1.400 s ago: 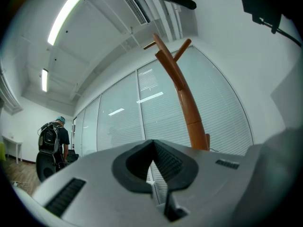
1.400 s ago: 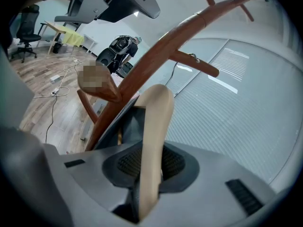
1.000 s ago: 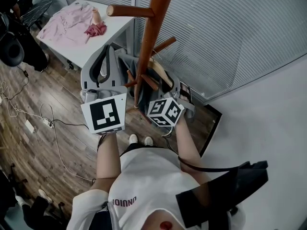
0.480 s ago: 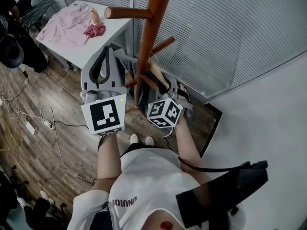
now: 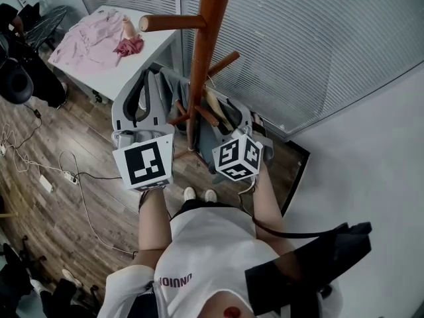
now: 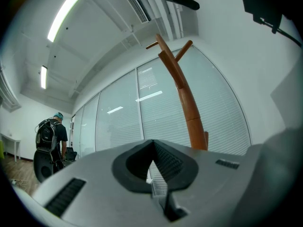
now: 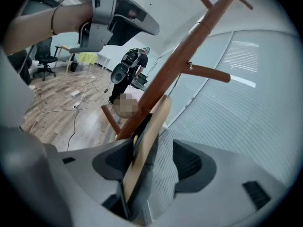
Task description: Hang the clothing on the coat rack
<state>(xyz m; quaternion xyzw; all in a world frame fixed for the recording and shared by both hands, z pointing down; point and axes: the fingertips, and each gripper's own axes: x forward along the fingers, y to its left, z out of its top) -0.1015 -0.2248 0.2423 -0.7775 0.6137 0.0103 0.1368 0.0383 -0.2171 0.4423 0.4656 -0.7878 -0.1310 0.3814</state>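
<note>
The brown wooden coat rack [image 5: 205,45] stands right in front of me, seen also in the left gripper view [image 6: 184,98] and the right gripper view [image 7: 189,37]. A grey garment [image 7: 163,174] on a wooden hanger [image 7: 149,131] hangs at the rack's lower pegs [image 5: 215,105]. My right gripper [image 5: 230,118] is open. Its jaws have just been opening, and the hanger stands between them near the left pad, apart from the right pad. My left gripper [image 5: 148,78] is shut on nothing, left of the pole.
A white table [image 5: 156,42] at the back left carries a pink garment [image 5: 93,35] and a red cloth [image 5: 130,45]. Cables [image 5: 66,171] trail over the wood floor. A glass wall with blinds [image 5: 318,45] runs behind the rack. A person with a backpack [image 6: 49,136] stands far off.
The right gripper's marker cube has tilted and shifted slightly to the right. The left gripper has stayed where it was. The garment still hangs at the rack.
</note>
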